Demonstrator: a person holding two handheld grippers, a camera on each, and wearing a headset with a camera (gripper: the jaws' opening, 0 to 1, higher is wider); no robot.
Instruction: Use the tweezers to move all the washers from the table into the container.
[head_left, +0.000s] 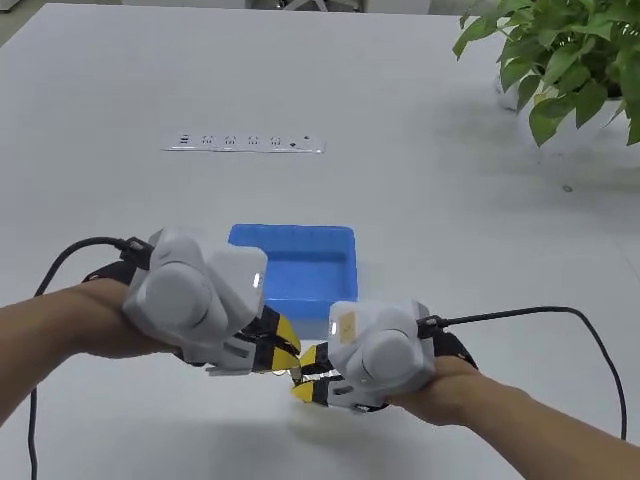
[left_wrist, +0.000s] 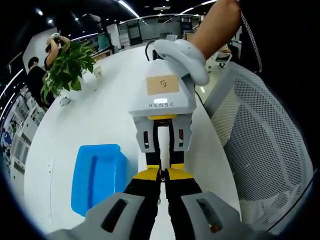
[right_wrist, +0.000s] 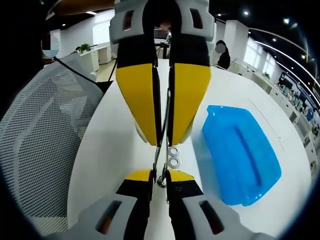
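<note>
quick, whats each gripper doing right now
left gripper: shut on the tweezers
right gripper: shut on the same tweezers

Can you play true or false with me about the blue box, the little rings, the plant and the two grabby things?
1. The container is blue. True.
2. The washers are inside the container. False: two washers lie on the table beside it.
3. A green plant stands at the far corner of the table. True.
4. The left gripper and the right gripper are far apart. False: they meet nearly tip to tip, both shut on the tweezers.
5. The fingers have red tips. False: the tips are yellow.
</note>
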